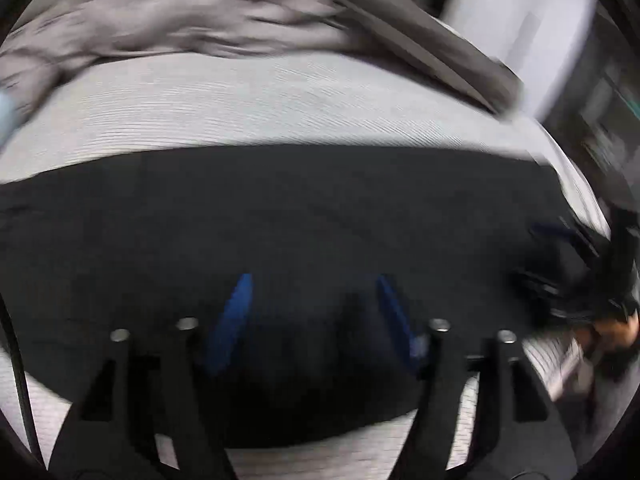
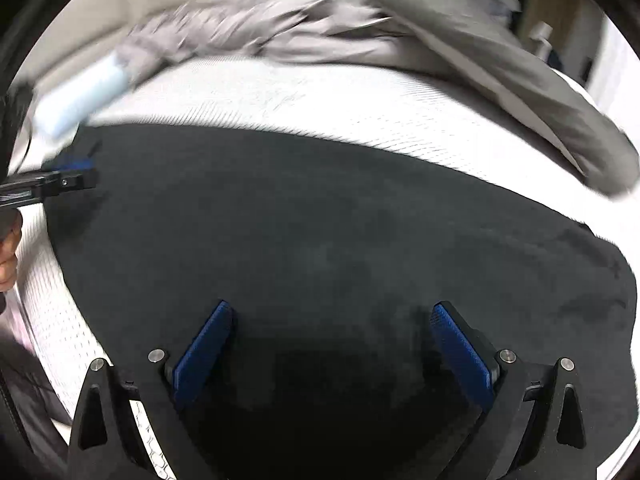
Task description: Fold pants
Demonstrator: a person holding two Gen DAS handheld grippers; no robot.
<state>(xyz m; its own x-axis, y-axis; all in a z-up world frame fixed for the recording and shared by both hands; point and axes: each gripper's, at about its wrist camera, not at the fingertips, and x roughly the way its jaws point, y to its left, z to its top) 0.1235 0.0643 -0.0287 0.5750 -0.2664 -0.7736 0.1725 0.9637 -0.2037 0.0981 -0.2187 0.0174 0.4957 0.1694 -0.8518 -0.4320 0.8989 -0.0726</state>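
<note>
- My left wrist camera sits just behind my left gripper [image 1: 314, 280] and looks steeply down along its two fingers, close above the black pants [image 1: 280, 220] on the white mattress [image 1: 240, 108]; this view is smeared, so its far edge is hard to read.
- My right wrist camera rides behind my right gripper [image 2: 330, 312], also tilted downward and near the cloth.
- Both face the same way, toward the rumpled grey blanket [image 1: 180, 20] at the mattress's far side.
- They share pants, mattress and blanket; each catches the other gripper at its frame's edge.
</note>
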